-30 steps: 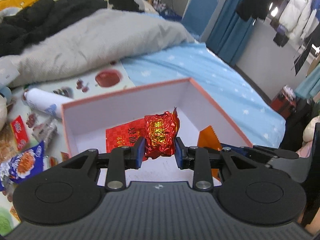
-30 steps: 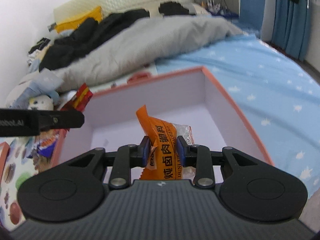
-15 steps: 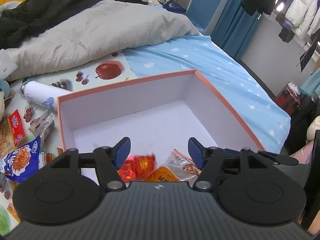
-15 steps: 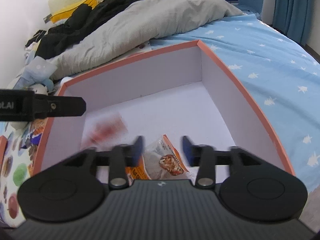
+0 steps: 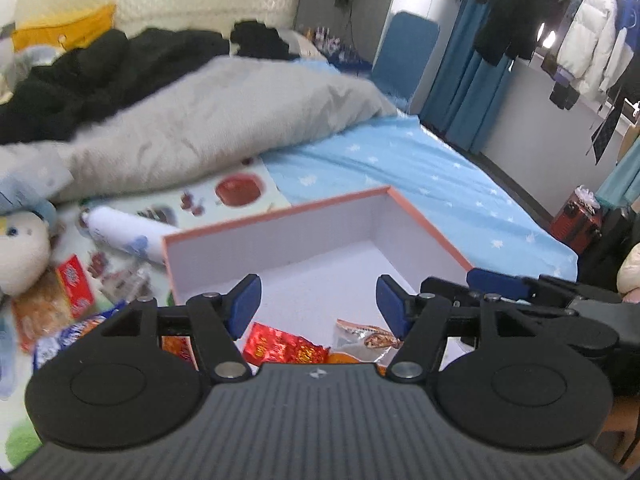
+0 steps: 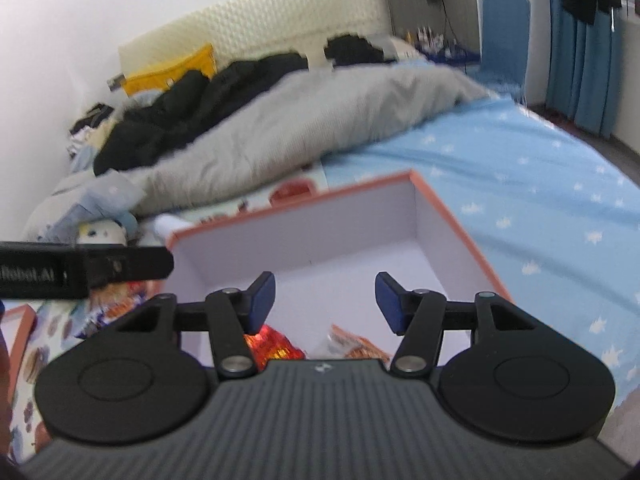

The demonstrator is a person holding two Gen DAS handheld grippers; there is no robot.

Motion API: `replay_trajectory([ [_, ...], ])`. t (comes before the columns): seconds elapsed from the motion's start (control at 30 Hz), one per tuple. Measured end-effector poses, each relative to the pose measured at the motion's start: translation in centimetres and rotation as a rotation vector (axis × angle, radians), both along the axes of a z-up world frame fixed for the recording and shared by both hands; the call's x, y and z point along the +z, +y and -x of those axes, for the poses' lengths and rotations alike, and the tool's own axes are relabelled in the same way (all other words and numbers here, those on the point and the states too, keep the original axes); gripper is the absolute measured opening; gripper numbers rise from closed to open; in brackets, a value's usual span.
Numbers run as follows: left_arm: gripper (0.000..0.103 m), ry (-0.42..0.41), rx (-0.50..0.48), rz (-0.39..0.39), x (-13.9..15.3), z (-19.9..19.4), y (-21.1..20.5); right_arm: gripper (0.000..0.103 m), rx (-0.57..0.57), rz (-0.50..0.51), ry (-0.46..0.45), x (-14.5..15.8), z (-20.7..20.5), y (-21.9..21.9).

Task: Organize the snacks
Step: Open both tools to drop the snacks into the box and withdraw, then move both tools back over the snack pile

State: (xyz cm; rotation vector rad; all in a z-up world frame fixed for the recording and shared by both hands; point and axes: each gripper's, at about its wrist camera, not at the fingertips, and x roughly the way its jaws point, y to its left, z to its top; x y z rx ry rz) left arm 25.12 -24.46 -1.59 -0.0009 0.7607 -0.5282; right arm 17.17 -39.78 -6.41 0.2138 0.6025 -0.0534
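An orange-rimmed box (image 5: 280, 213) with white walls (image 6: 320, 232) sits on the bed. On its floor near the front lie a red foil snack (image 5: 280, 346) (image 6: 272, 346) and an orange-and-clear packet (image 5: 368, 338) (image 6: 356, 346). My left gripper (image 5: 318, 304) hangs above them, open, with nothing between its blue pads. My right gripper (image 6: 325, 296) is open too and holds nothing, above the same spot. Part of the right gripper's finger (image 5: 496, 284) shows at the box's right rim. The left gripper's black side (image 6: 80, 268) crosses the right wrist view.
Left of the box, loose snack packets (image 5: 72, 292) (image 5: 68, 340), a white cylinder (image 5: 120, 232) and a plush toy (image 5: 20, 256) lie on a fruit-print mat. A grey duvet (image 5: 220, 120) and black clothes are behind. Blue star sheet (image 5: 420, 168) spreads to the right.
Both grippers opened and let go: the red foil snack and the orange packet dropped into the box. Both grippers then lifted and pulled back from it.
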Motion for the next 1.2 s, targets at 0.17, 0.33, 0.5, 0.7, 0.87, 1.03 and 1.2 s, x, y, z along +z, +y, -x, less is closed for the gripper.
replay_trajectory([
  [0.17, 0.069, -0.036, 0.035, 0.059, 2.3, 1.7, 2.4, 0.058, 0.028, 0.016, -0.073, 2.6, 1.1, 1.5],
  [0.33, 0.069, -0.080, 0.050, 0.098, 4.5, 3.4, 4.7, 0.058, 0.058, 0.013, -0.137, 4.9, 2.3, 3.0],
  [0.5, 0.069, -0.130, 0.077, 0.098, 5.5, 5.4, 7.1, 0.058, 0.072, 0.013, -0.188, 6.4, 3.5, 4.7],
  [0.7, 0.069, -0.136, 0.126, 0.105, 5.2, 7.3, 10.7, 0.058, 0.108, 0.007, -0.220, 6.6, 4.7, 7.1],
  [0.87, 0.069, -0.146, 0.172, 0.093, 4.6, 8.5, 13.8, 0.058, 0.137, -0.004, -0.237, 6.4, 5.6, 9.6],
  [1.03, 0.069, -0.152, 0.207, 0.093, 4.1, 9.4, 16.6, 0.058, 0.171, 0.009, -0.247, 6.1, 6.3, 12.0],
  [1.2, 0.069, -0.145, 0.229, 0.087, 3.1, 10.7, 18.6, 0.058, 0.186, 0.008, -0.244, 5.4, 6.8, 14.0],
])
